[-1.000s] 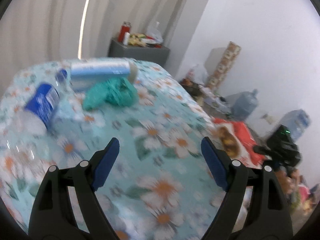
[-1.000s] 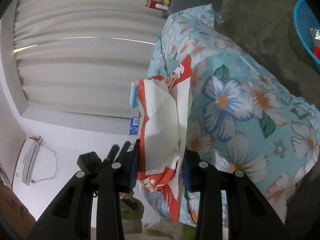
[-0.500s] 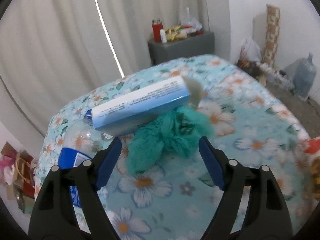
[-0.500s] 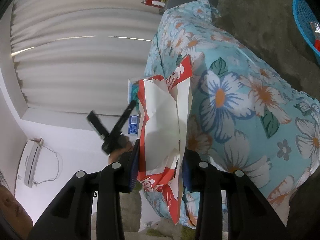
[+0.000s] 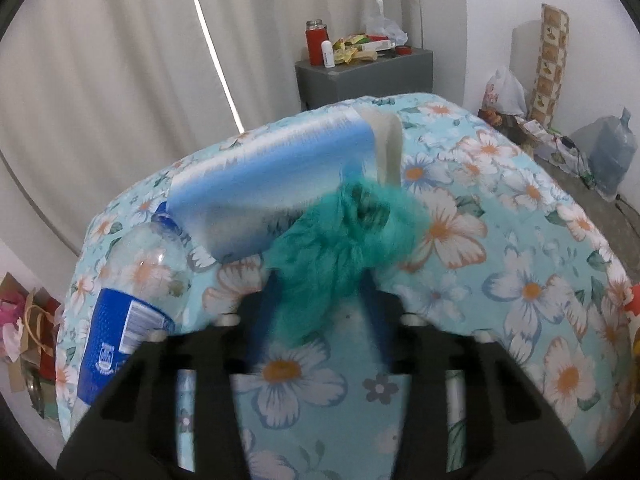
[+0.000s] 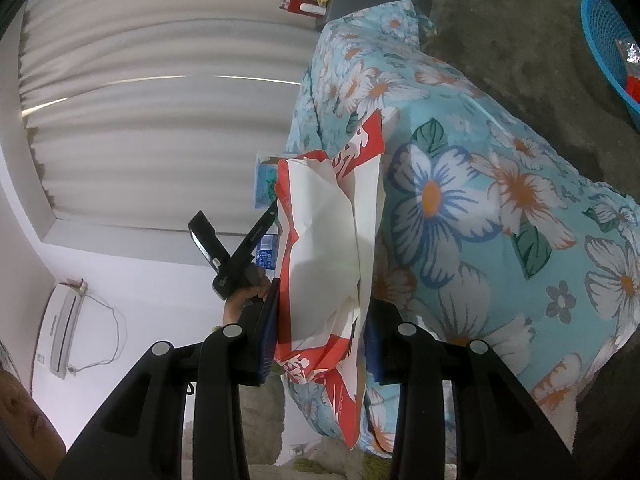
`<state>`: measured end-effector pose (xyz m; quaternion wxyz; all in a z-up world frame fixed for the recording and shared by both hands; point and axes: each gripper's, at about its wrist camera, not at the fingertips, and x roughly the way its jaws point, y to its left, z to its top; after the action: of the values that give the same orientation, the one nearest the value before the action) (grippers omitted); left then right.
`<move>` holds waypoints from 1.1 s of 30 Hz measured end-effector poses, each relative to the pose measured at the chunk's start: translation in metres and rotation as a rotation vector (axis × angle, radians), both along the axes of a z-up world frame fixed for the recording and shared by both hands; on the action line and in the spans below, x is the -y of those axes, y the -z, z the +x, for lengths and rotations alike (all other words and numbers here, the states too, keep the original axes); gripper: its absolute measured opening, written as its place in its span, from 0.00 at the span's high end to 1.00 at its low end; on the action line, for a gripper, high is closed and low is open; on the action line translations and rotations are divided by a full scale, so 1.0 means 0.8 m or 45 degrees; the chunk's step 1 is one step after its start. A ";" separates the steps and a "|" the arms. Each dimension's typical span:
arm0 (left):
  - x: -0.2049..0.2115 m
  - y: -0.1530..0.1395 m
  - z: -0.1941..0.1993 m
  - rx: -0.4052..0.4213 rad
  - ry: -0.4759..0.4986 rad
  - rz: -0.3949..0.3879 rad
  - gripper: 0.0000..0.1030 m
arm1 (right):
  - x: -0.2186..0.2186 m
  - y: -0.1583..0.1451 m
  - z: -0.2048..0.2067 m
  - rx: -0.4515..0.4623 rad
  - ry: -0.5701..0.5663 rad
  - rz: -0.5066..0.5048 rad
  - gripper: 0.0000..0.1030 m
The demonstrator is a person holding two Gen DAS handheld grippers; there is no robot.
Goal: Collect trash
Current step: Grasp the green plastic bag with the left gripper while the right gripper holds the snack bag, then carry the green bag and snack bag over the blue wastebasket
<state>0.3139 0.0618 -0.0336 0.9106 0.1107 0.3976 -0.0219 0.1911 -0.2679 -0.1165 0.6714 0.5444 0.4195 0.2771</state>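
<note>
In the left wrist view my left gripper (image 5: 318,304) is shut on a crumpled teal wad (image 5: 340,240) lying on the floral bed cover (image 5: 520,280). A blue and white box (image 5: 280,176) lies just behind the wad, and a clear plastic bottle with a blue label (image 5: 128,304) lies to the left. In the right wrist view my right gripper (image 6: 320,340) is shut on a red and white paper bag (image 6: 332,248), held beside the bed. The left gripper (image 6: 236,248) shows there too, behind the bag.
A grey cabinet (image 5: 364,76) with a red flask and clutter stands behind the bed by the curtains. Bags, a patterned roll and a water jug (image 5: 612,152) sit on the floor at right. A blue basket (image 6: 608,40) with trash stands on the floor.
My left gripper has moved forward over the bed and closed on the teal wad. My right gripper still holds the paper bag, nearly unmoved.
</note>
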 end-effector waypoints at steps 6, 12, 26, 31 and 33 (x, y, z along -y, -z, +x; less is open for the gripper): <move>-0.005 -0.004 -0.019 0.004 0.018 -0.025 0.73 | 0.001 -0.001 -0.001 0.006 0.003 -0.002 0.66; -0.008 -0.025 -0.064 0.029 0.048 -0.125 0.77 | 0.000 -0.008 -0.005 0.016 0.004 -0.011 0.66; 0.012 -0.078 -0.157 0.119 0.199 -0.311 0.78 | 0.003 -0.021 -0.016 0.029 0.045 -0.032 0.66; 0.041 -0.094 -0.159 0.136 0.278 -0.317 0.78 | 0.016 -0.026 -0.024 0.054 0.088 -0.019 0.66; 0.058 -0.098 -0.157 0.137 0.313 -0.319 0.78 | 0.025 -0.027 -0.028 0.066 0.112 -0.008 0.66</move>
<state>0.1882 0.0157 0.0450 0.9277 0.0450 0.3260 -0.1764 0.1686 -0.2877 -0.0950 0.6955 0.5527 0.3784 0.2600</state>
